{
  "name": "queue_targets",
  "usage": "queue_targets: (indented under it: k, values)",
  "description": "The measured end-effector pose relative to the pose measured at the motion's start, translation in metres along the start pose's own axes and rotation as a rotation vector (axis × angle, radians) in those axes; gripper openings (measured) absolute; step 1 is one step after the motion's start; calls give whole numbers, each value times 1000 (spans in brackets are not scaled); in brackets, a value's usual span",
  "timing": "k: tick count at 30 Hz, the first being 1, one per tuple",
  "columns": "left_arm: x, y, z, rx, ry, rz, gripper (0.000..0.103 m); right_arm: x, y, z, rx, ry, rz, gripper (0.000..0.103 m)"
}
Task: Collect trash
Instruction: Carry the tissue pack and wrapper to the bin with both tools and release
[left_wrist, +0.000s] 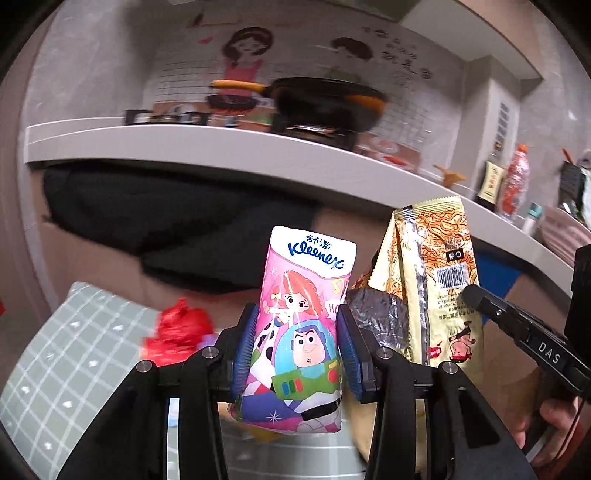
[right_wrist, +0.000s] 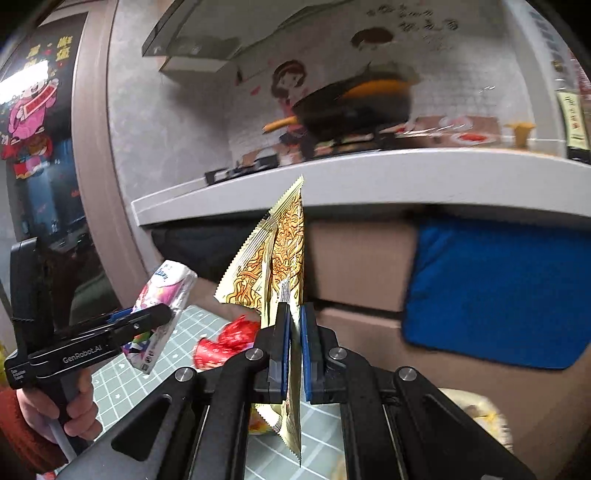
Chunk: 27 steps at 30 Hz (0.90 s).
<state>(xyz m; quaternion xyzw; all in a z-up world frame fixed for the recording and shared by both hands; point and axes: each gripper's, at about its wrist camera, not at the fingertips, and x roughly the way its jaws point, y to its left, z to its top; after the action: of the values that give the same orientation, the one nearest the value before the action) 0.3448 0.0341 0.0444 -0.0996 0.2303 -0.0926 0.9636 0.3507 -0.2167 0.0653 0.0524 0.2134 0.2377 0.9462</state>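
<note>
Left gripper (left_wrist: 297, 354) clamps Kleenex tissue pack (left_wrist: 303, 325) half-wide; right gripper (right_wrist: 293, 354) pinched tight on noodle wrapper (right_wrist: 280, 254). Both raised above green cutting mat (left_wrist: 74, 350), red wrapper (right_wrist: 229, 341) left there. Keep grips firm, carry level to bin.

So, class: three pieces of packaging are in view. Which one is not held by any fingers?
The crumpled red wrapper, lying on the green grid mat. The tissue pack and the yellow noodle packet are each clamped upright in a gripper.
</note>
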Motion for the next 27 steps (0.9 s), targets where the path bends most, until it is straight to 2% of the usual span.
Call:
queue_targets:
  k: [7, 15, 20, 27]
  values:
    - [28, -86, -6, 59, 24, -126, 43, -54, -57, -4, 28, -51, -127, 6]
    - [58, -157, -31, 123, 90, -209, 43, -96, -112, -24, 100, -54, -210, 6]
    - [79, -182, -50, 154, 145, -226, 43, -103, -134, -40, 129, -35, -236, 6]
    - [116, -191, -79, 136, 258, -251, 43, -95, -154, -60, 169, -2, -243, 6]
